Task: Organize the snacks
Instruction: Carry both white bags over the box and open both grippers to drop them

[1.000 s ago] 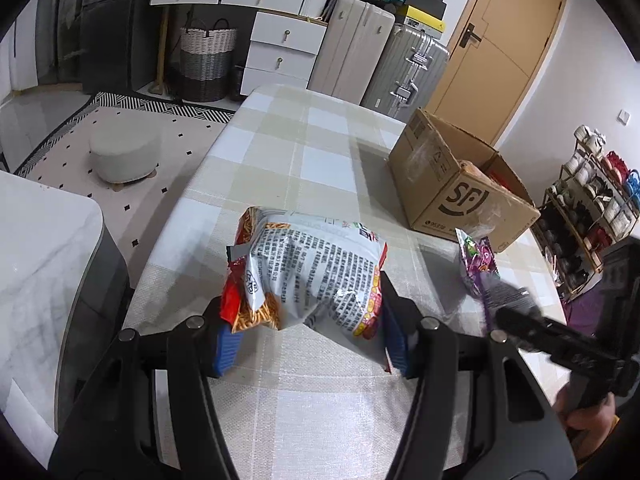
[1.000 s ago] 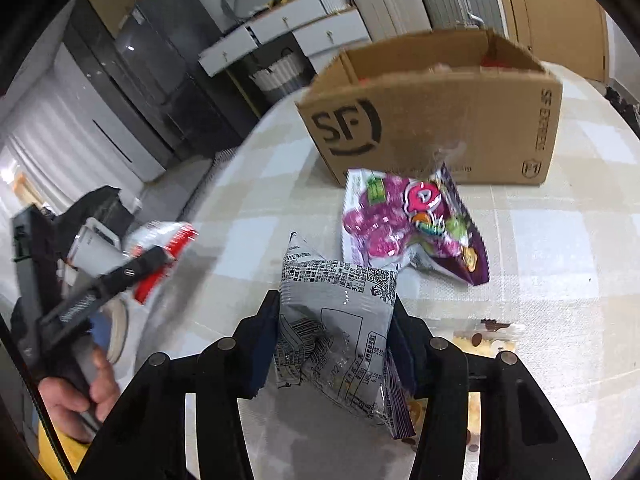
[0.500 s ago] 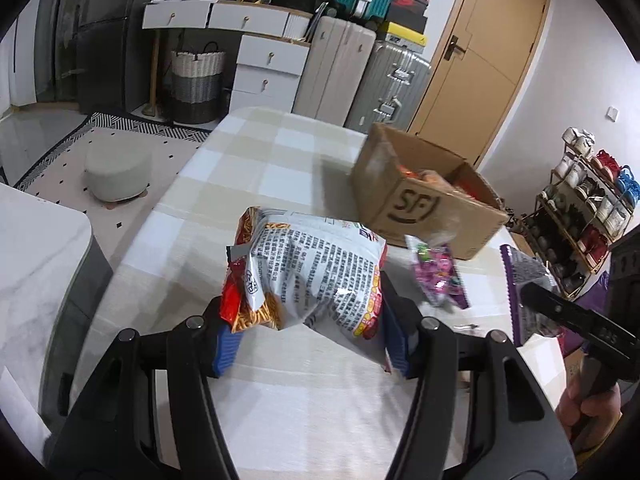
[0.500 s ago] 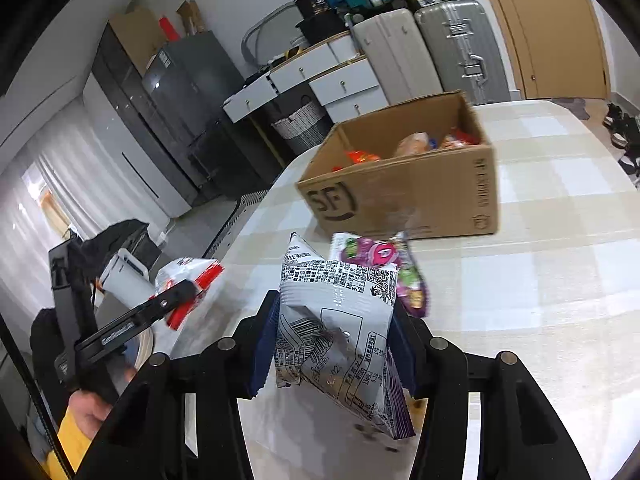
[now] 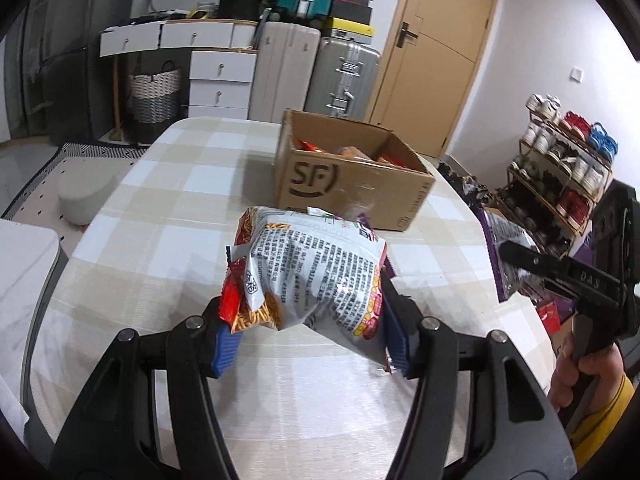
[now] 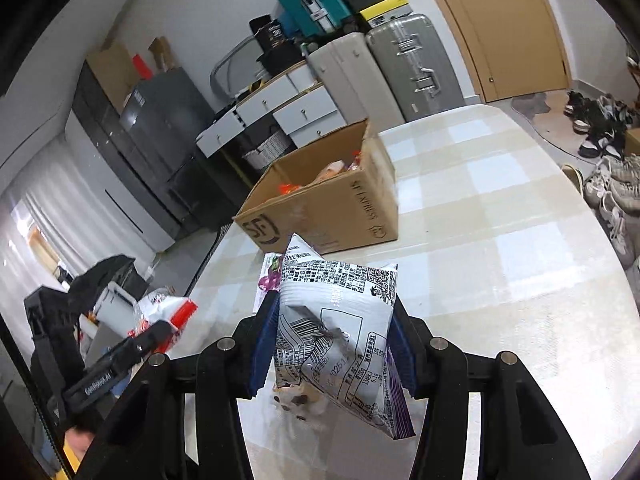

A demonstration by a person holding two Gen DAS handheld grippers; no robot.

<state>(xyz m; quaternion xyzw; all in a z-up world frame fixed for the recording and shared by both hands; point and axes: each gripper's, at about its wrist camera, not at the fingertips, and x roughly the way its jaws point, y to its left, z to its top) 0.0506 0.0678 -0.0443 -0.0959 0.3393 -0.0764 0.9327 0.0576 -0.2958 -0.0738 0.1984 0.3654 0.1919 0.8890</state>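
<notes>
An open cardboard box [image 5: 352, 176] [image 6: 320, 208] with several snacks inside stands on the checked table [image 5: 160, 240]. My left gripper [image 5: 310, 338] is shut on a silver, red and orange snack bag [image 5: 316, 276], held above the table in front of the box. My right gripper [image 6: 332, 346] is shut on a silver and purple snack bag [image 6: 336, 328], also off the table. A purple grape-print bag [image 6: 269, 278] lies on the table near the box, mostly hidden behind the held bags. Each view catches the other gripper at its edge.
Suitcases [image 5: 344, 76], white drawers [image 5: 220, 80] and a woven basket [image 5: 156, 96] stand beyond the table's far end. A shoe rack [image 5: 560, 168] is on the right, a round stool [image 5: 80, 196] on the left. Shoes [image 6: 612, 184] lie on the floor.
Both grippers have risen and swung with their bags still gripped. The box now sits nearer the centre of both views, with its inside showing. The purple bag on the table is now mostly covered.
</notes>
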